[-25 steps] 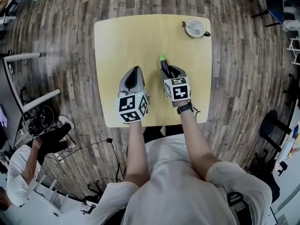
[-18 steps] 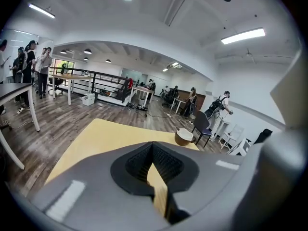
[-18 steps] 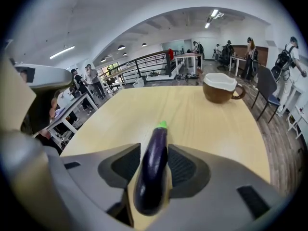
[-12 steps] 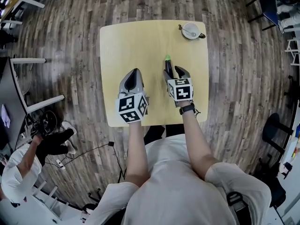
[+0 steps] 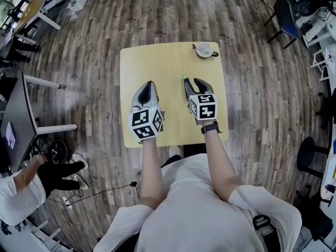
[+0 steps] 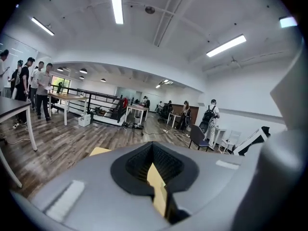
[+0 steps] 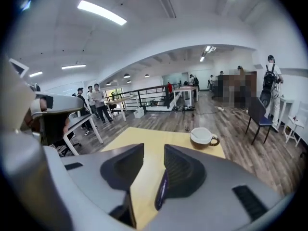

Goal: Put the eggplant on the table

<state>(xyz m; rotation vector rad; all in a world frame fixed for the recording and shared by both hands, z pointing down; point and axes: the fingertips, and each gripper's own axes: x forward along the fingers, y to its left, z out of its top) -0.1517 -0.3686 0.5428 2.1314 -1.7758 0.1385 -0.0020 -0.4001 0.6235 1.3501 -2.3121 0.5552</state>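
The eggplant [image 5: 185, 79], dark purple with a green tip, lies on the yellow table [image 5: 157, 62]. It sits just beneath my right gripper [image 5: 193, 83], which hangs above it. That gripper's jaws are closing with nothing between the pads. In the right gripper view [image 7: 153, 150] only a purple sliver of the eggplant [image 7: 161, 191] shows, by one jaw's edge. My left gripper [image 5: 148, 84] hovers over the table's left half, jaws together and empty. In the left gripper view [image 6: 153, 146] only a thin slit shows between them.
A cup on a saucer [image 5: 204, 50] stands at the table's far right corner and shows ahead in the right gripper view [image 7: 203, 136]. A blue chair [image 5: 286, 9] and other desks stand around on the wooden floor. A person crouches at lower left [image 5: 21, 185].
The right gripper's jaws spread off the eggplant and have partly come back together. Both grippers rose from the table. The eggplant stayed lying on it.
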